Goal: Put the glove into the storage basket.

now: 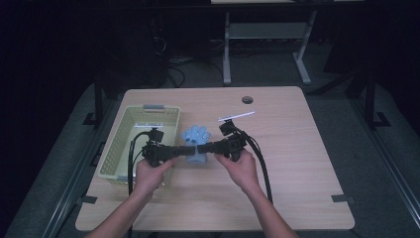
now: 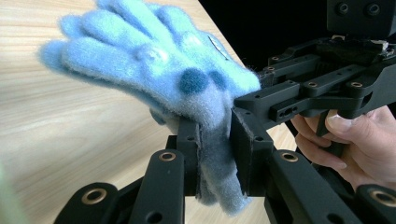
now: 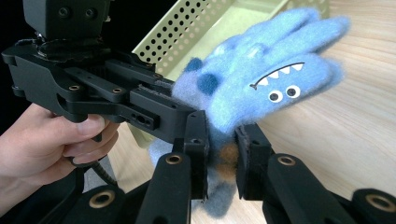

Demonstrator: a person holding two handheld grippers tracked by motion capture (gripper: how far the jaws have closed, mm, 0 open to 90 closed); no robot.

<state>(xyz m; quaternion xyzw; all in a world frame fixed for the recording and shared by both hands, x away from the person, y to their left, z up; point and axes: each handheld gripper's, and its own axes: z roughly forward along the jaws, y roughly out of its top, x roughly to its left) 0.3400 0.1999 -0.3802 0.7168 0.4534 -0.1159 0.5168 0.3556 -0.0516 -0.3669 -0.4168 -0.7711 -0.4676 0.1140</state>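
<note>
In the high view, the person's two forearms come in from the bottom edge, angled inward, the hands meeting over the middle of the pale wood-grain tabletop (image 1: 277, 188). The left claw (image 1: 190, 148) and the right claw (image 1: 204, 147) point at each other, both level, and both grip the fuzzy light-blue monster-face glove (image 1: 196, 144) between them. The glove's fingers fan away from the person, its cuff toward them, so its long axis runs front to back. Just left of it stands the pale green perforated plastic basket (image 1: 124, 144).

In the left gripper view, the black jaws rise from the bottom, closed on the glove's narrow cuff (image 2: 215, 154); the fleecy fingers spread up and left, with dark blue spots on the nap. The right claw (image 2: 245, 109) comes in from the right, clamped on the same cuff, a hand wrapped round its grip.

In the right gripper view, the right claw (image 3: 219, 154) pinches the cuff, white teeth and eyes facing the camera, fingers pointing up and right toward the basket (image 3: 205, 28). The left claw (image 3: 180, 116) is shut on the glove from the left.
</note>
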